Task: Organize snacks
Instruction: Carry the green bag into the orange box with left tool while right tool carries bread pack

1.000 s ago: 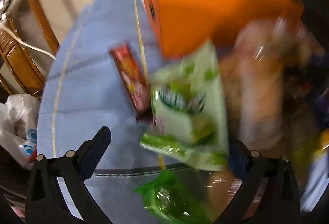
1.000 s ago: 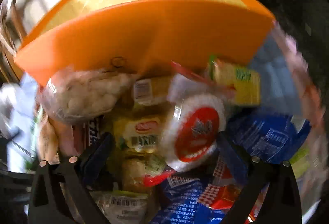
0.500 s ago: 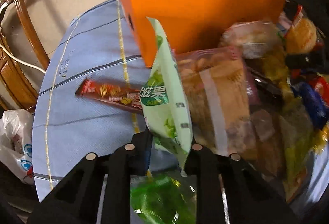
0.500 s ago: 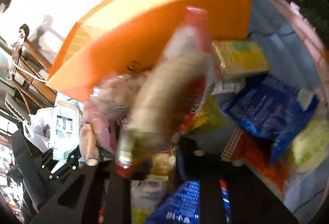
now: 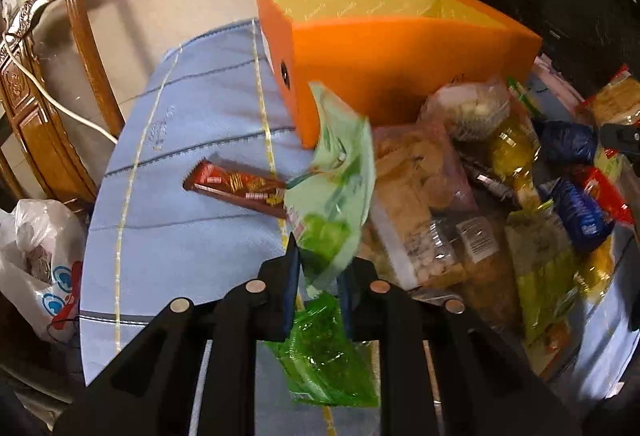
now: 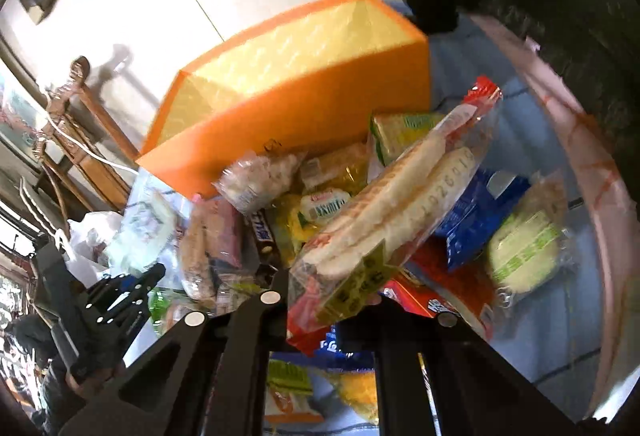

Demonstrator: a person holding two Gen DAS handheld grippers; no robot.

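My left gripper [image 5: 320,272] is shut on a pale green snack bag [image 5: 334,192] and holds it above the blue tablecloth, just in front of the orange box [image 5: 400,68]. My right gripper [image 6: 328,296] is shut on a clear packet of pale rice crackers with red ends [image 6: 396,204], lifted over the snack pile. The orange box with a yellow inside [image 6: 288,84] stands open behind the pile. The left gripper also shows in the right wrist view [image 6: 132,284], at the far left.
A heap of snack packets [image 5: 500,196] covers the right side of the table. A red bar [image 5: 236,186] and a green bag [image 5: 324,352] lie on the blue cloth [image 5: 180,140]. A wooden chair [image 5: 48,84] and a white plastic bag [image 5: 36,260] are at the left.
Both grippers closed on their packets and lifted them. The green bag rose toward the orange box. The cracker packet came up off the pile and swung to the right.
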